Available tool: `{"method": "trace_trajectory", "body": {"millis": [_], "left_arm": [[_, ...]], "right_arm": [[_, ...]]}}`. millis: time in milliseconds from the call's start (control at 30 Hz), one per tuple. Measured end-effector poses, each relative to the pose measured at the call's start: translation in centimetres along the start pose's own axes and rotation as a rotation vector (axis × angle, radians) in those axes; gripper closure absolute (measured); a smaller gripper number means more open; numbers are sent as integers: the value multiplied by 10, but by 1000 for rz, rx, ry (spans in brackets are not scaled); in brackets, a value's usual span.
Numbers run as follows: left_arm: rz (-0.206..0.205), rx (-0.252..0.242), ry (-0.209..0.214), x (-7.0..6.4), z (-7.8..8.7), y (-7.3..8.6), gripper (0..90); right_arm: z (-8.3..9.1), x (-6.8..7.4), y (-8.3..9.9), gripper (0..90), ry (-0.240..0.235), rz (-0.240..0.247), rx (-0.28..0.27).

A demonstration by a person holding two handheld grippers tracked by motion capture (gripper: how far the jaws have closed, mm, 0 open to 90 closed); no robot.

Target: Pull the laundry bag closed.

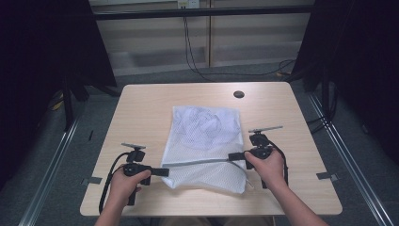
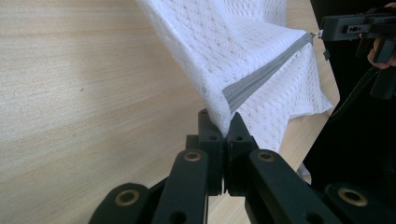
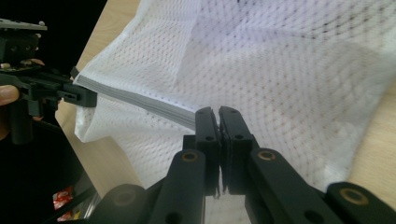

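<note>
Right now the white mesh laundry bag (image 1: pixel 205 146) lies in the middle of the wooden table (image 1: pixel 141 108), its near part lifted and its grey zipper strip (image 1: pixel 200 162) stretched taut from left to right. I have my left gripper (image 1: pixel 162 172) clenched on the left end of that strip at the bag's corner, and my right gripper (image 1: pixel 234 156) clenched on the right end. A small dark round hole (image 1: pixel 239 94) sits near the table's far edge.
</note>
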State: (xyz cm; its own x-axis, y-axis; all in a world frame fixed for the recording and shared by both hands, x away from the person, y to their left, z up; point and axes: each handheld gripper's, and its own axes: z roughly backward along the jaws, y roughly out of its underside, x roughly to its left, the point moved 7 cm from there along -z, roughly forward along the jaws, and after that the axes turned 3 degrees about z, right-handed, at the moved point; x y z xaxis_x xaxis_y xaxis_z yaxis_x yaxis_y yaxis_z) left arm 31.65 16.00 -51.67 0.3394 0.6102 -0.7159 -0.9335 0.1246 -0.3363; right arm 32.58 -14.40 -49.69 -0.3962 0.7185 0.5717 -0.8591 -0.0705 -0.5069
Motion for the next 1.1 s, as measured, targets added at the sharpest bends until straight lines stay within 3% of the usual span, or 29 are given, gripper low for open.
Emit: {"method": "trace_trajectory", "body": {"millis": [100, 167, 333, 433, 600, 900, 1033, 1100], "left_arm": [[-24, 2, -12, 3, 1, 0, 885], [-9, -5, -6, 1, 0, -1, 885], [-24, 2, -17, 2, 0, 0, 885], [-5, -1, -7, 1, 0, 0, 885], [-19, 4, -13, 4, 1, 0, 885], [-1, -3, -5, 1, 0, -1, 885], [-20, 11, -8, 2, -1, 0, 885], [-10, 11, 4, 1, -2, 0, 885]], "right_arm": [[4, -3, 1, 871, 2, -9, -5], [5, -5, 1, 871, -4, -4, -18], [8, -7, 3, 871, 1, -8, -22], [9, -9, 4, 871, 6, -11, -20], [14, -16, 5, 871, 23, -18, -26], [23, -24, 7, 871, 46, -18, -38], [27, -28, 8, 871, 48, -25, -38], [29, -30, 8, 872, 54, -28, -40]]}}
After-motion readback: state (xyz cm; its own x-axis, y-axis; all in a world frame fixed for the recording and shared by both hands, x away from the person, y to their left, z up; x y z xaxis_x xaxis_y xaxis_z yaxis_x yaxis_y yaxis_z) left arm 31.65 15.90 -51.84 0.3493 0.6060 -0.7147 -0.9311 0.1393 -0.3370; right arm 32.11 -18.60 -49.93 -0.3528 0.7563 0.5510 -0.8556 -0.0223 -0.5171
